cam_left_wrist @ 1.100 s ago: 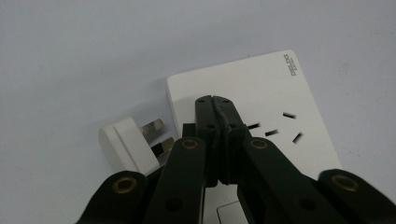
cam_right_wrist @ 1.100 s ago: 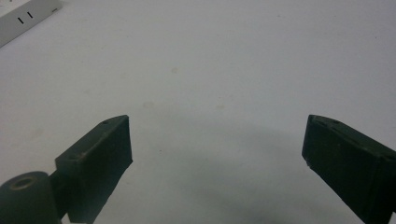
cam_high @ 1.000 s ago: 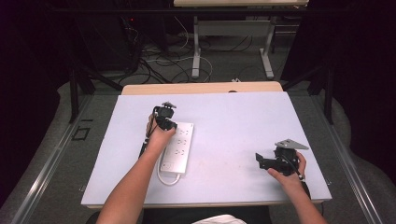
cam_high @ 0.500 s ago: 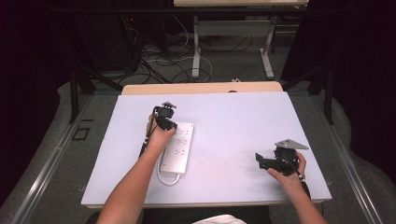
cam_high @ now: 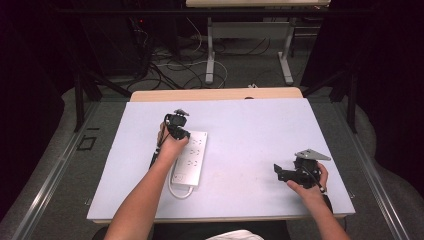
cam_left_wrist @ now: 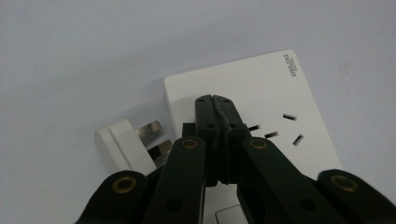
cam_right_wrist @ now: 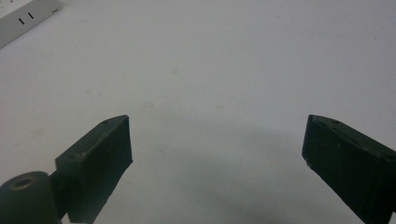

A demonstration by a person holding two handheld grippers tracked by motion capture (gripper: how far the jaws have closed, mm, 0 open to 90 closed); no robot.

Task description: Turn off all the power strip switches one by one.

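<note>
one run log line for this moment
left gripper: shut, over power strip | plug: loose on table beside strip | right gripper: open, over bare table

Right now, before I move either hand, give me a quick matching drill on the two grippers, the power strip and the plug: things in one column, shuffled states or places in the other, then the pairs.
Things:
1. left gripper
2. right gripper
3. power strip
4. white plug

States or places:
A. lying loose on the table beside the strip, prongs bare
B. jaws wide apart over bare table
C. jaws closed together, tips over the strip's end
D. flat on the table under the left hand, short cord looping at its near end

Pairs: 1-C, 2-B, 3-D, 4-A
</note>
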